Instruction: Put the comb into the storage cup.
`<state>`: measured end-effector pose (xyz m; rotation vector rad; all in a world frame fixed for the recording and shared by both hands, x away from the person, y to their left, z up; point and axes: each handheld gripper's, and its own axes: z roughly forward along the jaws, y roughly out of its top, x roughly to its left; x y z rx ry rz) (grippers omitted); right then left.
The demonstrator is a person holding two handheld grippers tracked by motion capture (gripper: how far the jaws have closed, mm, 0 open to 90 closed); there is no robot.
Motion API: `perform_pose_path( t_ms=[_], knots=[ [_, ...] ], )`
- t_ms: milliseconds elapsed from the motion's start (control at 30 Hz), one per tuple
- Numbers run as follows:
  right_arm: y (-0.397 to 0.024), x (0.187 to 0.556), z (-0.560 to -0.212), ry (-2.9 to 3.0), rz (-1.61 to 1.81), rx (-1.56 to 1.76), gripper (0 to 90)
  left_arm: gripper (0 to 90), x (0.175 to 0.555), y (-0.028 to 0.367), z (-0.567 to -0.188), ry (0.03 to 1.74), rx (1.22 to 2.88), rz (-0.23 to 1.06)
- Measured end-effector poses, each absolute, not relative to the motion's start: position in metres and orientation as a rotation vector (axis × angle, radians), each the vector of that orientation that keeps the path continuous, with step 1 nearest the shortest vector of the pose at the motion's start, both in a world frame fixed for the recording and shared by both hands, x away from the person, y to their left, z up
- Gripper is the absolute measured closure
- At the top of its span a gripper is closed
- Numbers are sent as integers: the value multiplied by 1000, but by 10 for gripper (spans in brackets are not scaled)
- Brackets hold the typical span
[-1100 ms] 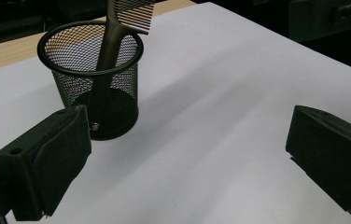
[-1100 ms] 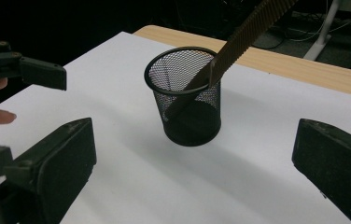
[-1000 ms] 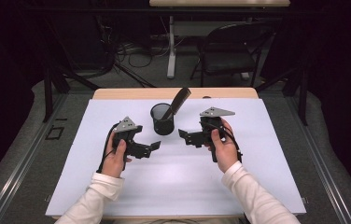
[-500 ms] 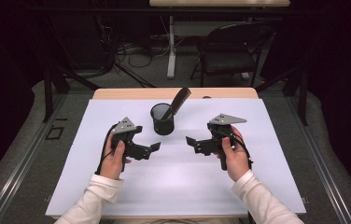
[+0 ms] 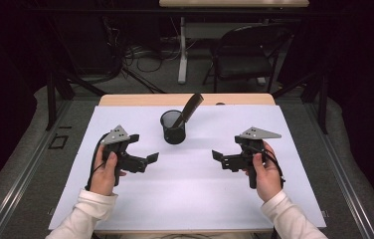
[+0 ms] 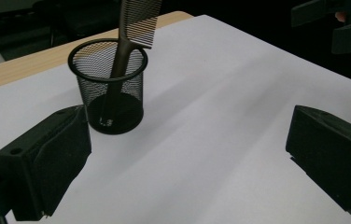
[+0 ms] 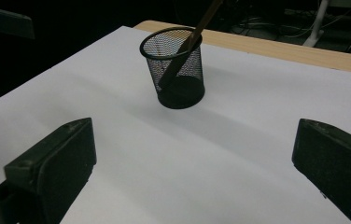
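Observation:
A black mesh cup (image 5: pixel 174 127) stands upright on the white sheet, toward the back middle. A brown comb (image 5: pixel 190 107) leans in it, teeth end up and tilted right. My left gripper (image 5: pixel 148 159) is held left and in front of the cup, open and with nothing in it. My right gripper (image 5: pixel 218 156) is held right of the cup, also open with nothing in it. The left gripper view has the cup (image 6: pixel 109 88) and comb (image 6: pixel 136 21) just beyond the wide-apart jaws of my left gripper (image 6: pixel 187 168). In the right gripper view the cup (image 7: pixel 177 69) stands farther off, ahead of my right gripper (image 7: pixel 192 168).
A white sheet (image 5: pixel 190 194) covers most of the table, with a strip of bare wood (image 5: pixel 135 100) along the far edge. Past the table stand a black chair (image 5: pixel 247 57) and a white table leg (image 5: pixel 182 50), with cables on the floor.
My right gripper has moved right and back toward the person, away from the cup. The left gripper has hardly shifted. Cup and comb stay put.

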<state>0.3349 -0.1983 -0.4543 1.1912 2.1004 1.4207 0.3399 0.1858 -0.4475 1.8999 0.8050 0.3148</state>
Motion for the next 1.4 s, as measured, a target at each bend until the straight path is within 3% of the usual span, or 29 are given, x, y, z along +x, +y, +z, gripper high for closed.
perform_pose_path(
  t_ms=[667, 1400],
  knots=[
    [-244, 309, -467, 2023, 1426, 1283, 0, 4, 318, 243, -455, 893, 1846, 381],
    [-282, 279, -503, 1940, 1371, 1380, 0, 4, 300, 286, -492, 987, 1748, 393]
  ],
)
